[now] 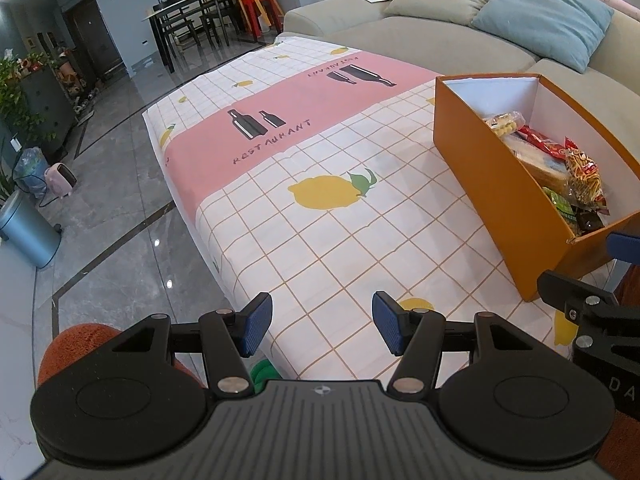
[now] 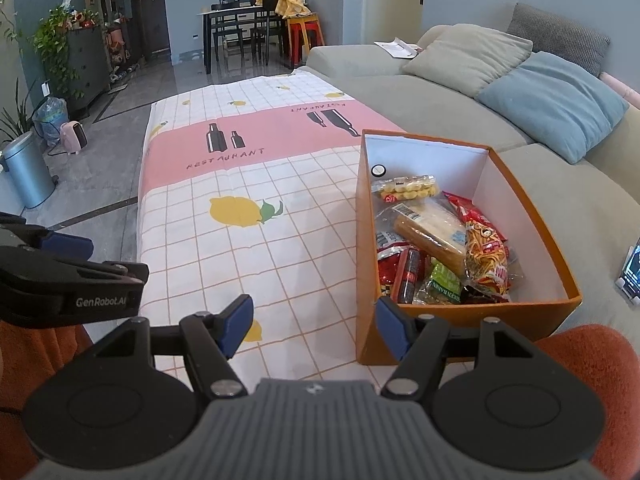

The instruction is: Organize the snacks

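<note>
Snack packets (image 2: 440, 248) seen piled inside orange box (image 2: 368, 240). No snacks seen left on tablecloth (image 2: 248, 264) beside box. Sorting judged nearly done. Left gripper (image 1: 322, 326) and right gripper (image 2: 316, 326) held apart, nothing gripped.

A grey sofa (image 2: 420, 104) stood along one side of the bench, with a beige cushion (image 2: 468, 58) and a blue cushion (image 2: 556, 100) lying on it. On the grey floor were a metal bin (image 2: 26, 172) and a small pink heater (image 2: 75, 136). At the far end of the room stood a dark dining table (image 2: 236, 20) with chairs, and red stools (image 2: 306, 34) just beside it.
</note>
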Action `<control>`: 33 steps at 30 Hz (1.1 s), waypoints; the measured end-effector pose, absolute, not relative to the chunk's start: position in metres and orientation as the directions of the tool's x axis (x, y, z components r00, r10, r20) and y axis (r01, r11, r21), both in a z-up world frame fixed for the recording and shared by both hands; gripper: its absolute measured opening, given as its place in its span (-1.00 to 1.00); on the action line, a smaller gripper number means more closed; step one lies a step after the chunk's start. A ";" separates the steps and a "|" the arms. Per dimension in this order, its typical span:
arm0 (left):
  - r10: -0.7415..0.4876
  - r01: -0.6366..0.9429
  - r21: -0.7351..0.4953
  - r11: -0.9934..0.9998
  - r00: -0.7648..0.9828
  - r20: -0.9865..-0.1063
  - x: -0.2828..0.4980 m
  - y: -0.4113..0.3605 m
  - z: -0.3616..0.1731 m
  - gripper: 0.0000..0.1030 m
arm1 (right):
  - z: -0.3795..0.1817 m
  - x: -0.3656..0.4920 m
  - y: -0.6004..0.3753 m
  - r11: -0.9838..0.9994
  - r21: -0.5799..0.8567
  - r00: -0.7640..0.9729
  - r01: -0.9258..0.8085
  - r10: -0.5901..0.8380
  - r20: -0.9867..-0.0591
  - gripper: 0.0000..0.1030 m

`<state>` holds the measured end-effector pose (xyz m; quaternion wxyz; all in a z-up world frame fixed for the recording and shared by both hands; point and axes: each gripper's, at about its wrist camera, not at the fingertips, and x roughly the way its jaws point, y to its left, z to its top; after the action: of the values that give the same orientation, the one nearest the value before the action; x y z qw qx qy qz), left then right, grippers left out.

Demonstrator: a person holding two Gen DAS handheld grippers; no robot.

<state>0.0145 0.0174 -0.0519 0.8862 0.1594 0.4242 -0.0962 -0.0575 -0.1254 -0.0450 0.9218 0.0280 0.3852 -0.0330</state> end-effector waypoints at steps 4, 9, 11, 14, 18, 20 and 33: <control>-0.033 0.305 0.201 0.931 0.620 -0.784 0.015 0.018 -0.053 0.32 | -0.045 -0.057 -0.124 0.997 0.022 0.700 0.079 -0.039 -0.713 0.29; -0.033 0.305 0.200 0.931 0.617 -0.786 0.015 0.019 -0.053 0.32 | -0.046 -0.056 -0.123 0.997 0.018 0.696 0.074 -0.039 -0.717 0.29; -0.033 0.305 0.199 0.931 0.616 -0.787 0.015 0.019 -0.053 0.32 | -0.046 -0.055 -0.123 0.997 0.017 0.696 0.075 -0.040 -0.717 0.29; -0.033 0.305 0.200 0.931 0.617 -0.786 0.015 0.019 -0.053 0.32 | -0.046 -0.055 -0.124 0.997 0.015 0.695 0.076 -0.043 -0.718 0.29; -0.035 0.305 0.198 0.931 0.617 -0.787 0.015 0.020 -0.054 0.32 | -0.047 -0.055 -0.124 0.997 0.015 0.692 0.078 -0.043 -0.721 0.29; -0.035 0.305 0.198 0.931 0.617 -0.786 0.015 0.020 -0.054 0.32 | -0.047 -0.054 -0.124 0.997 0.015 0.691 0.078 -0.043 -0.721 0.29; -0.050 0.305 0.179 0.935 0.616 -0.786 0.016 0.020 -0.051 0.32 | -0.050 -0.054 -0.125 0.997 0.016 0.682 0.074 -0.039 -0.731 0.29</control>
<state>0.0156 0.0203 -0.0509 0.8864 0.1492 0.4266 -0.1002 -0.0539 -0.1246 -0.0497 0.9167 0.0223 0.3978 -0.0308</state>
